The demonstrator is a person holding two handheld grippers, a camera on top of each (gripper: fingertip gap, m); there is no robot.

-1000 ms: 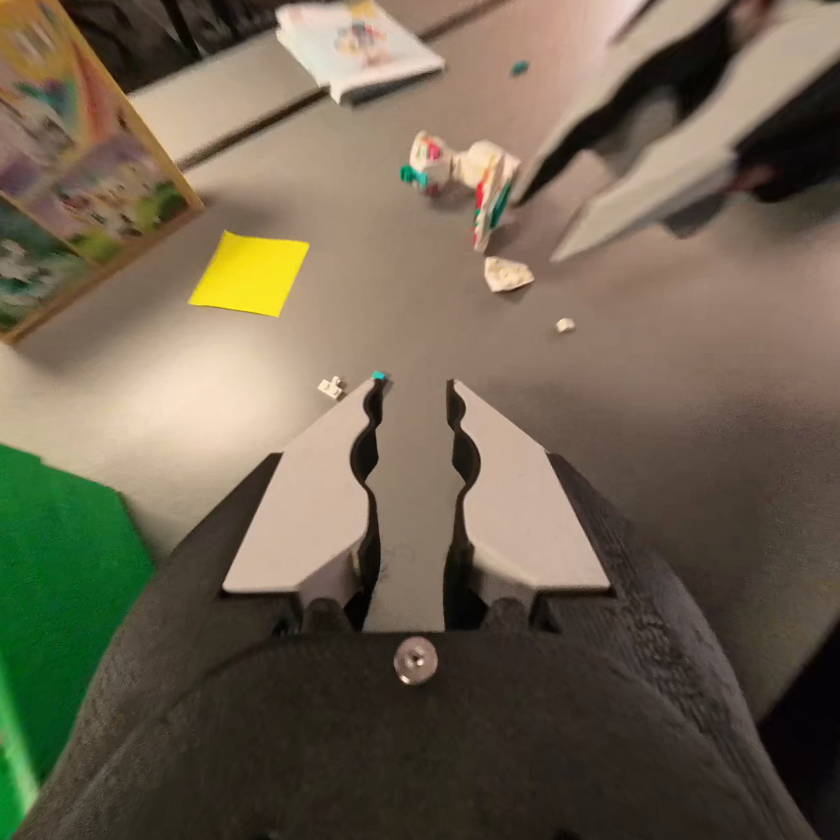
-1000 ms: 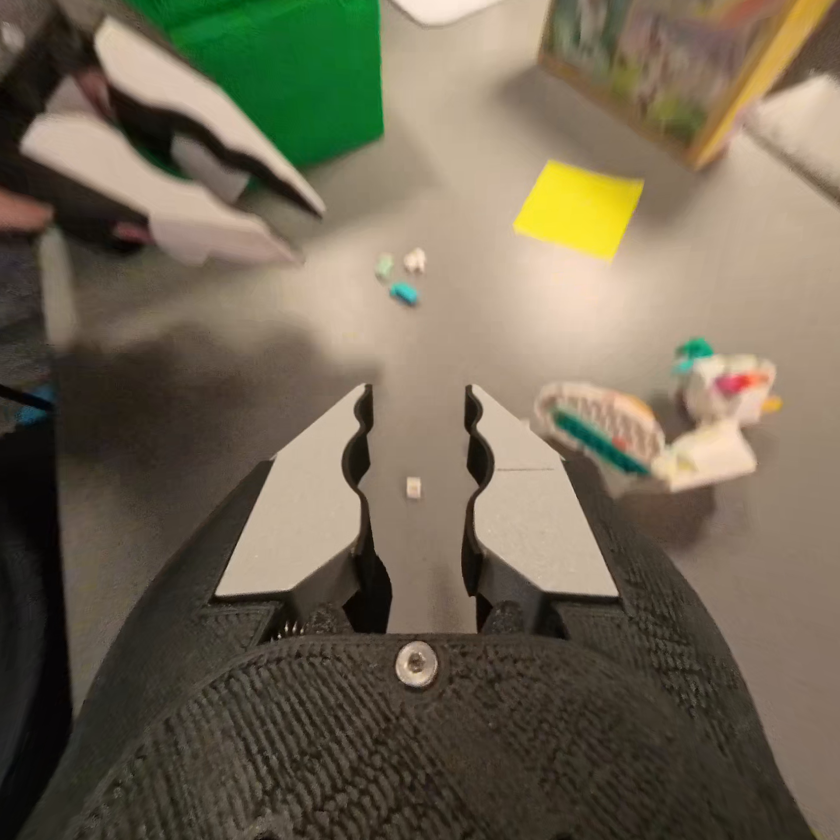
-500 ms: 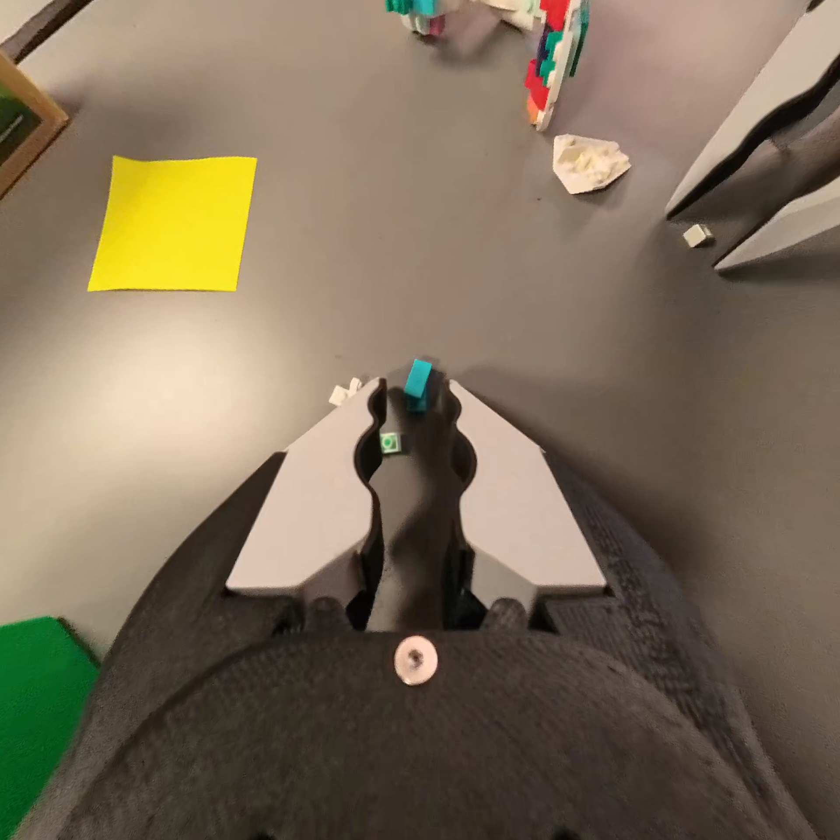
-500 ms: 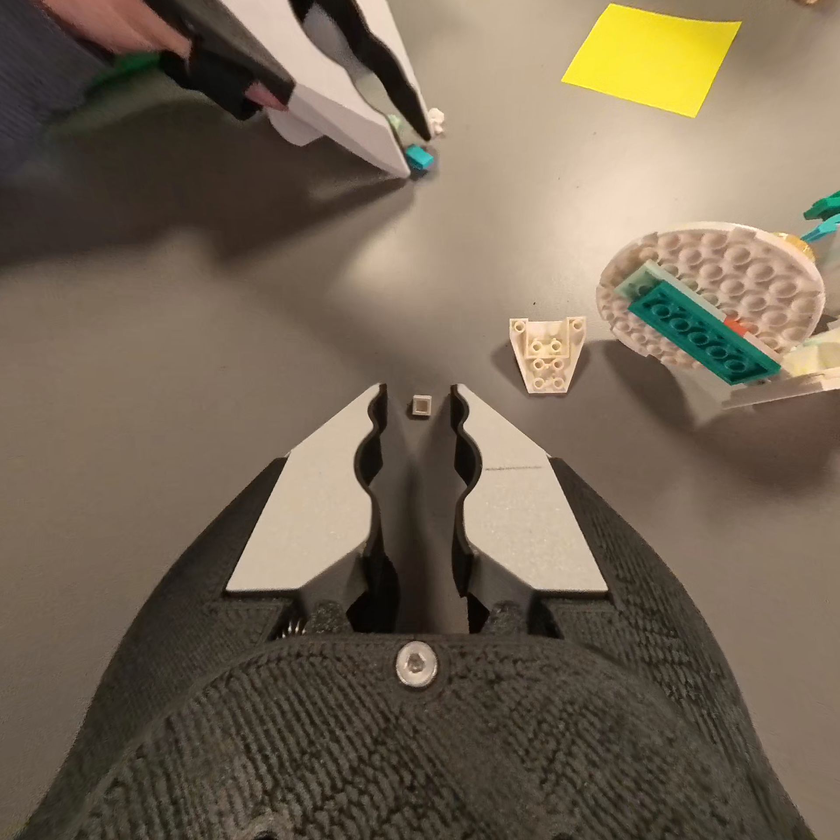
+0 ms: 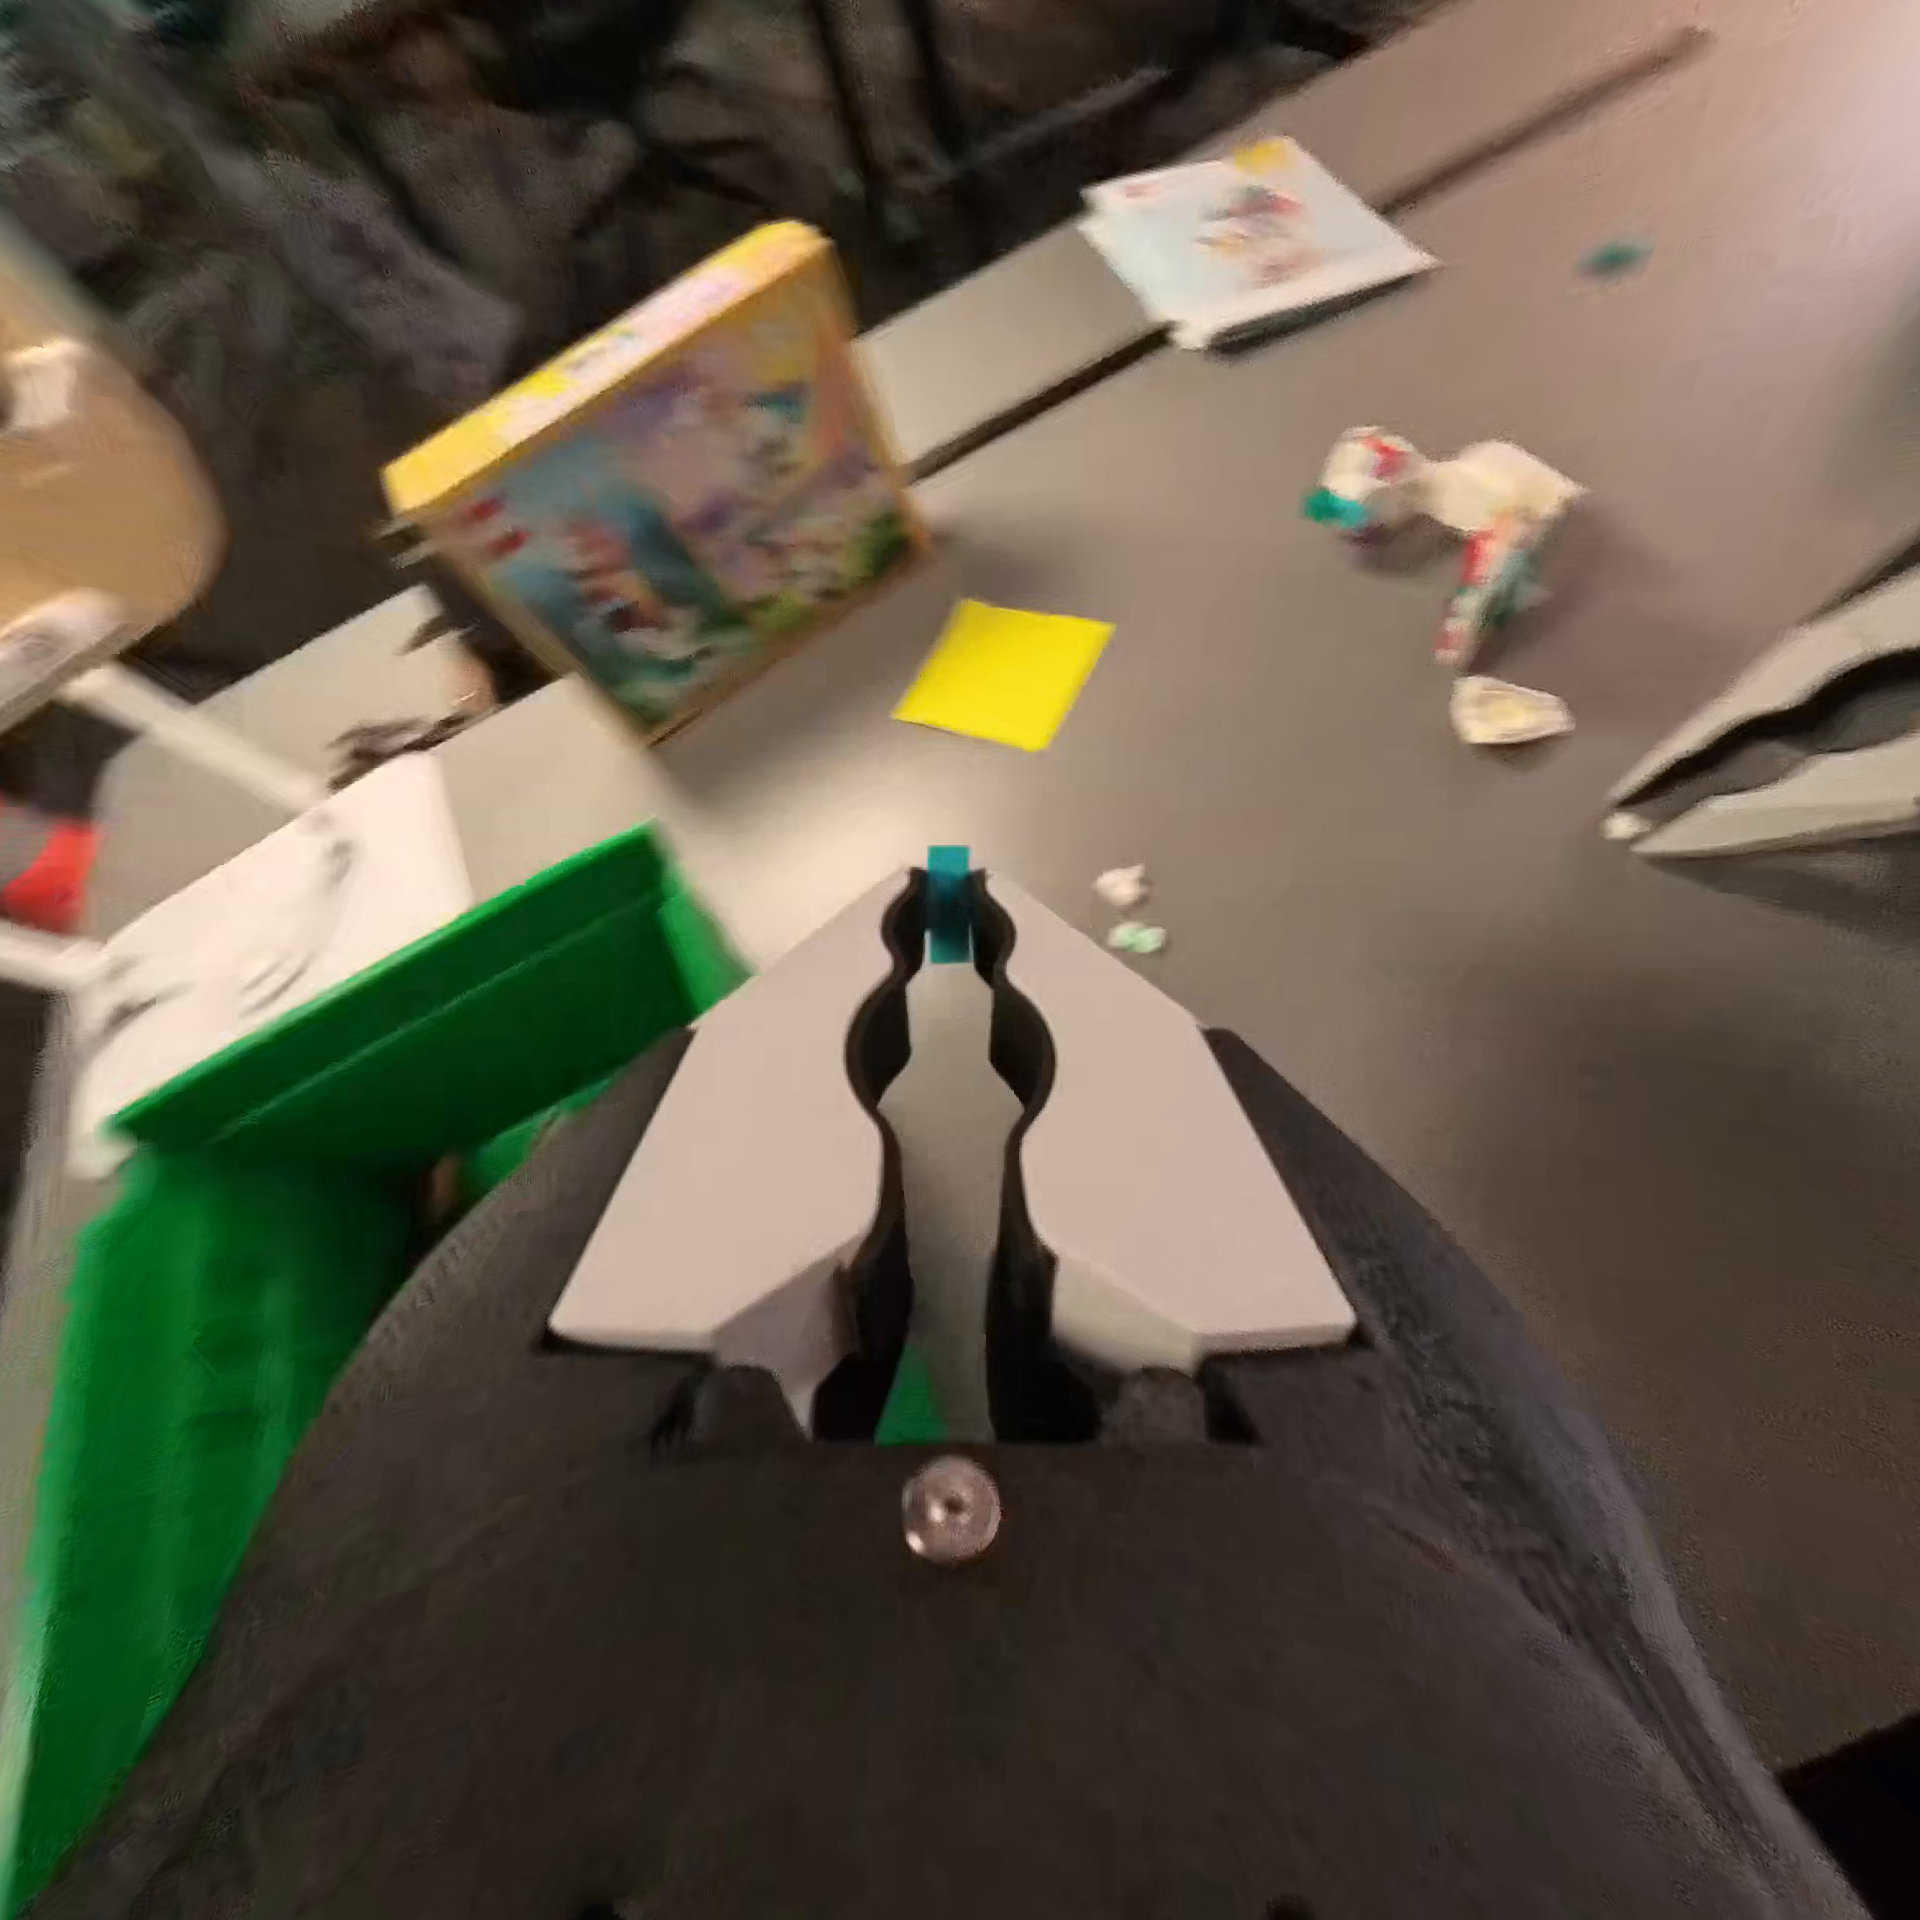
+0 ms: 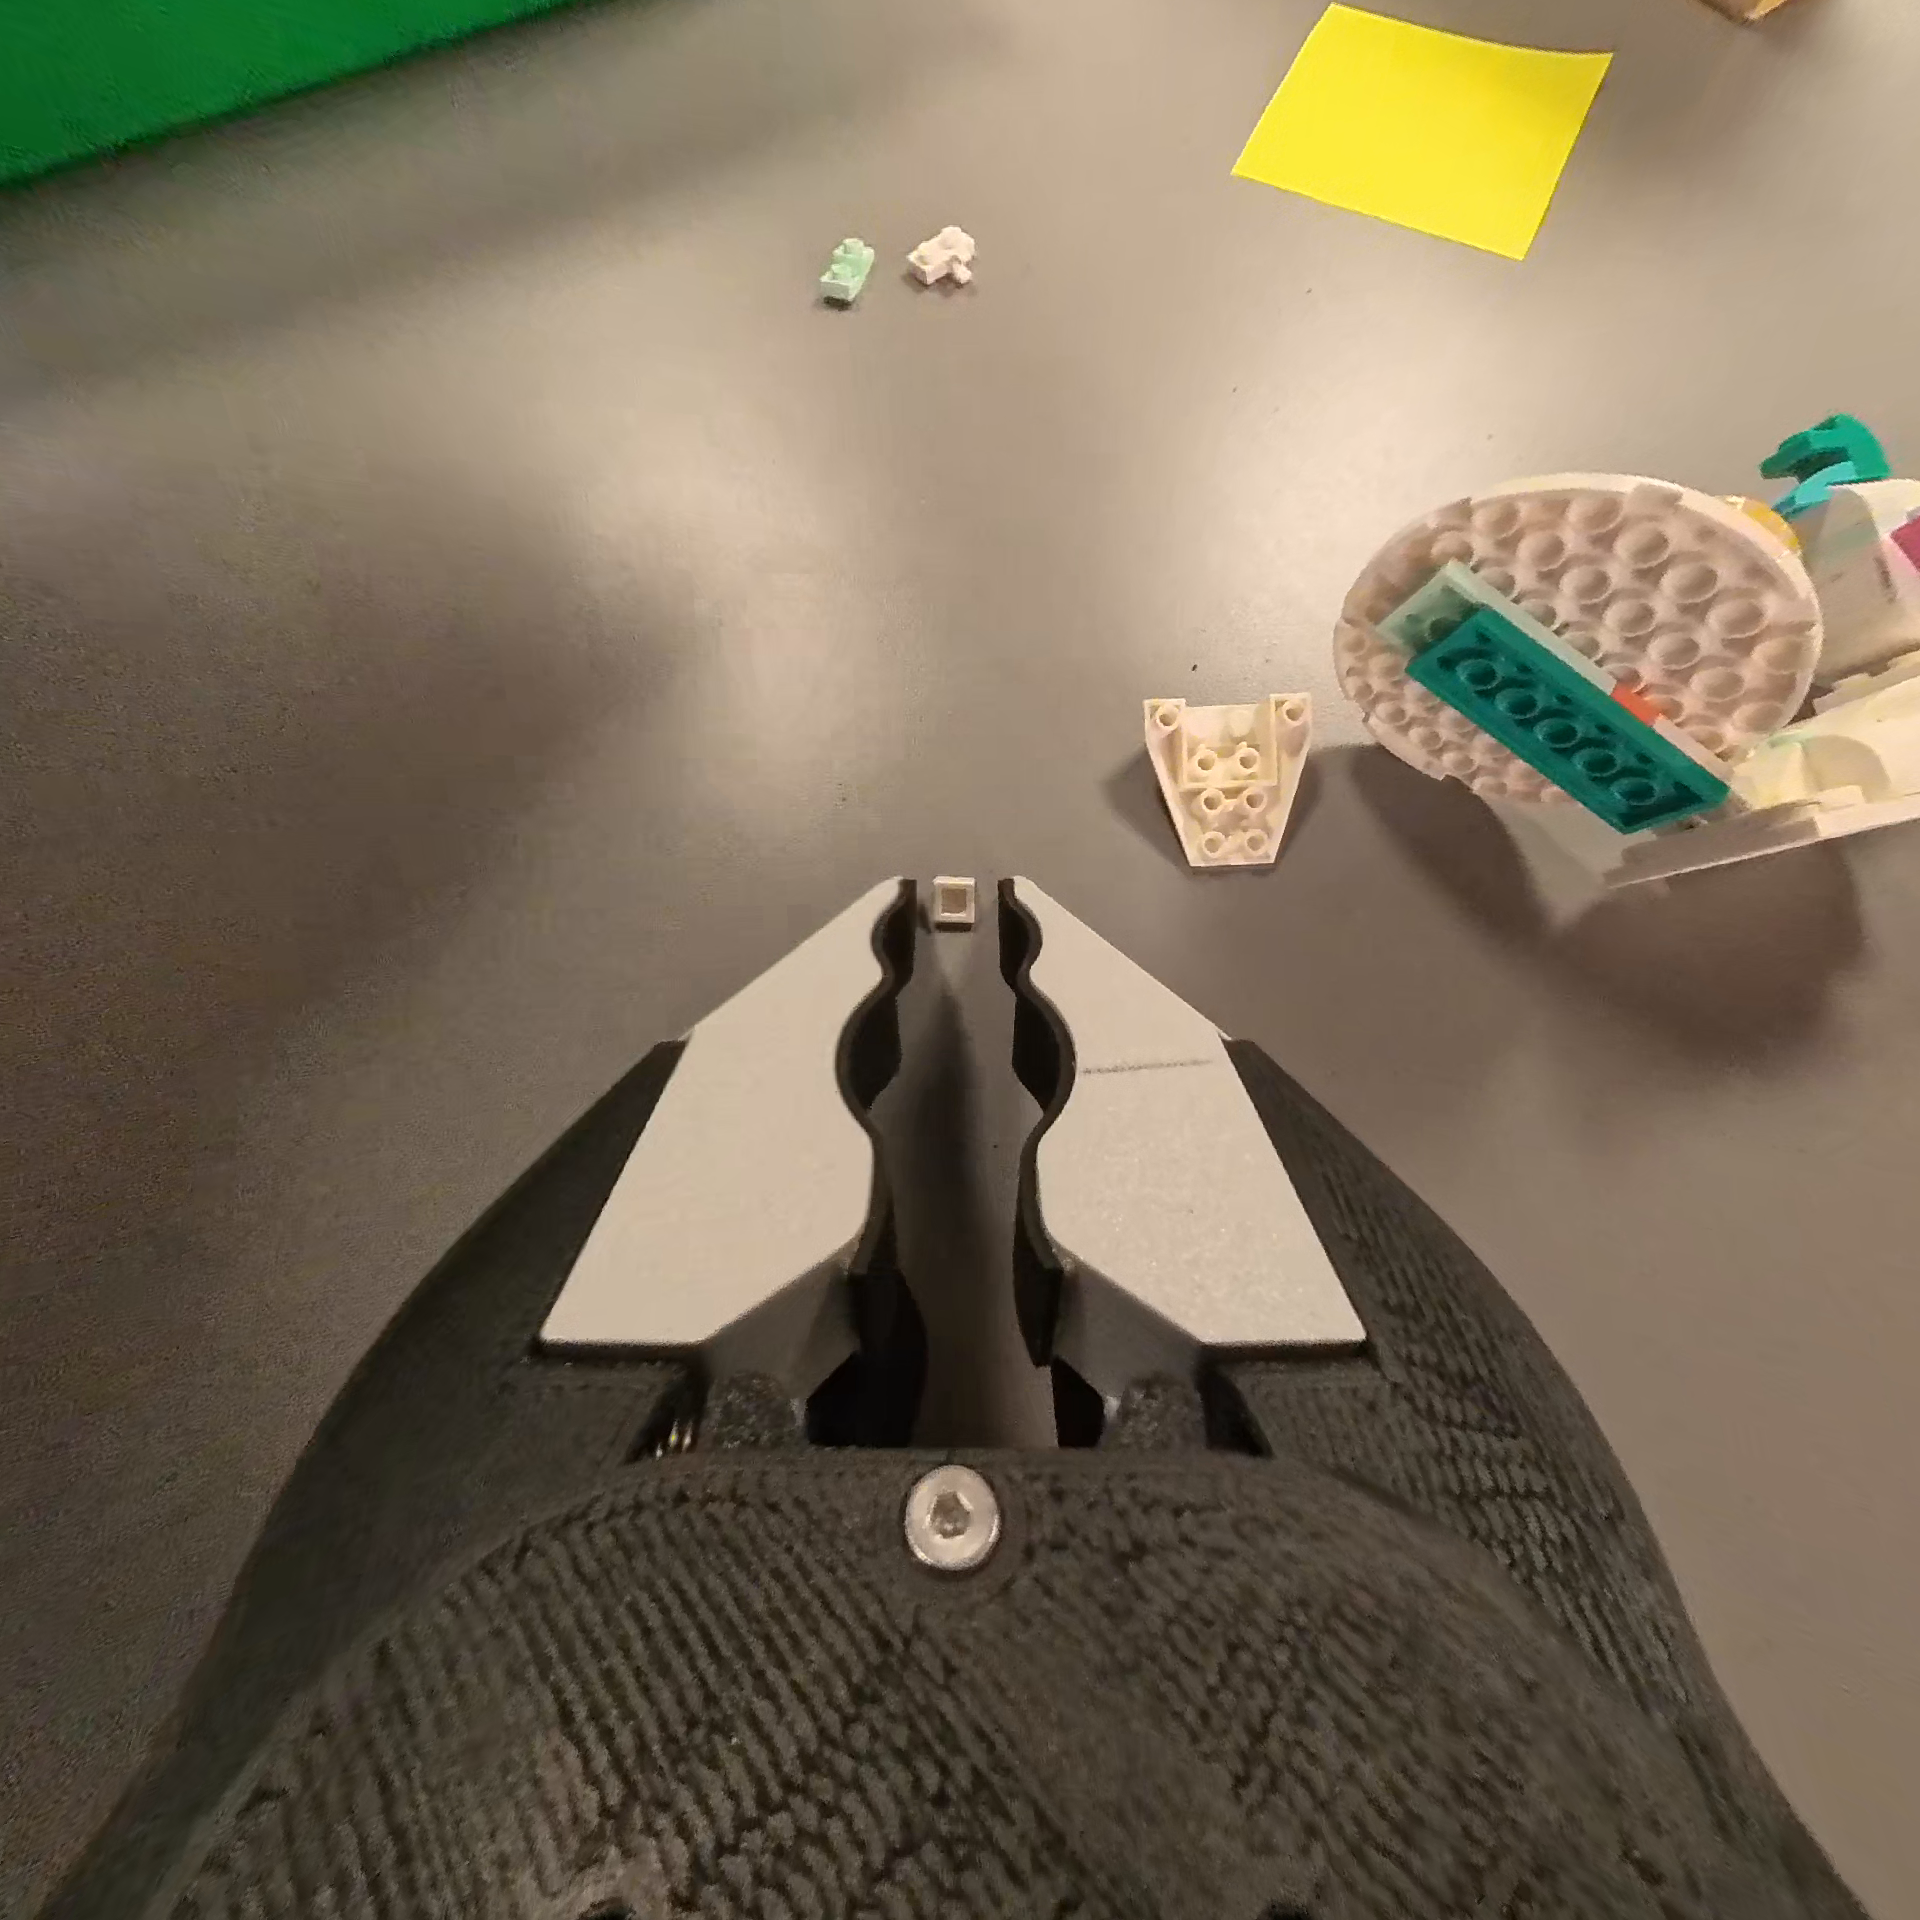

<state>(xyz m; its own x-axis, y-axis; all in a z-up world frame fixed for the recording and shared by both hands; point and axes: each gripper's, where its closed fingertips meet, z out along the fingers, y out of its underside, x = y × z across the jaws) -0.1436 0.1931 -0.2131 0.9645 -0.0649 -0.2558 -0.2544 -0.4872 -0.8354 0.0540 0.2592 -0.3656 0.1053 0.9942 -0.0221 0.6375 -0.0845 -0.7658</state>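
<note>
A: Start at the left claw (image 5: 948, 902). What has it got?

B: A small teal brick (image 5: 947, 902), pinched at the very tips, jaws nearly closed around it. It is up off the grey tabletop (image 5: 1351, 1091). That view is blurred.

A: And the right claw (image 6: 954, 900)?

B: Narrowed to a slim gap, down at the tabletop, with a tiny white square piece (image 6: 953, 900) sitting between the tips. A sliver of space shows on each side, so it isn't gripped.

A: What lies around them?

B: In the right wrist view, a white wedge piece (image 6: 1228, 767) lies studs-down just right of the tips, and beyond it, at the right edge, a round white plate with a teal brick across it (image 6: 1579, 665). Toward the top, a pale green piece (image 6: 845, 272) and a white piece (image 6: 940, 255) lie side by side, with a yellow paper square (image 6: 1423, 125) upper right. A green box (image 5: 343, 1091) fills the lower left of the left view.

A: Risks?

B: I'd judge the teal brick could twist out, held by so little. The white piece could squirt away if the tips close off-centre.
</note>
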